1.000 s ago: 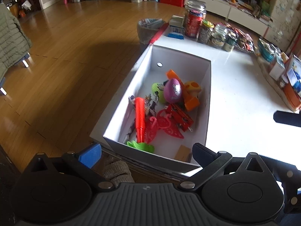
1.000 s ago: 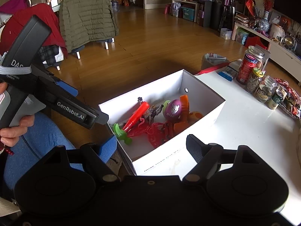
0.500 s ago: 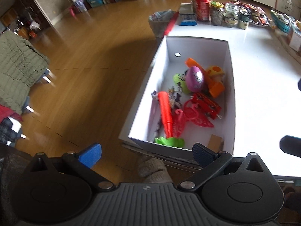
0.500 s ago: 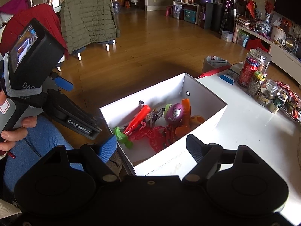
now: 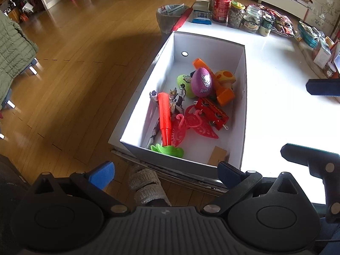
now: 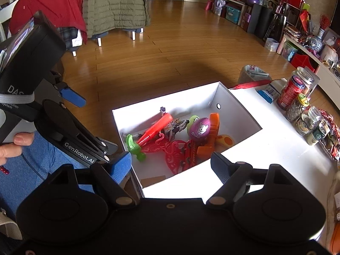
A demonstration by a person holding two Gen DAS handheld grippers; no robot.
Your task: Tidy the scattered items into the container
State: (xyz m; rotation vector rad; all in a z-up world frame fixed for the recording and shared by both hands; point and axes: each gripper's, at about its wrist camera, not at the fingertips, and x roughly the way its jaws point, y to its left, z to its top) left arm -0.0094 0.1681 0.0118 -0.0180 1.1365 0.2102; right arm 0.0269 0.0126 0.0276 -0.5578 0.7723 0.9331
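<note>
1. Left wrist view: the left gripper [image 5: 165, 173] sits at the bottom of the frame with its blue-padded fingers spread wide and nothing between them, just short of the near end of the white box [image 5: 241, 114].
2. The box stands on the white table [image 5: 282, 97], at the table's left edge, and fills the middle of the frame.
3. Inside the box, a purple egg [image 5: 201, 82] lies near the centre, touching a green ball [image 5: 184, 86] on its left and an orange toy [image 5: 222, 91] on its right.
4. A mushroom toy [image 5: 226, 77] sits against the right wall, and a red train car [image 5: 213, 112] lies below the egg.
5. Along the left wall lies a red-and-green trumpet [image 5: 165, 119], with small action figures [image 5: 176, 99] beside it and a pink butterfly [image 5: 191, 125] in the lower middle.
6. Jars and cans [image 5: 235, 14] crowd the upper right of the frame, beyond the box.
7. Right wrist view: the right gripper [image 6: 170, 166] is at the bottom centre, its fingers also wide apart and empty, hovering just above the near corner of the box [image 6: 240, 114].
8. At the left of that frame the left gripper [image 6: 99, 131] is held by a hand [image 6: 12, 144] over a blue-trousered leg.
</note>
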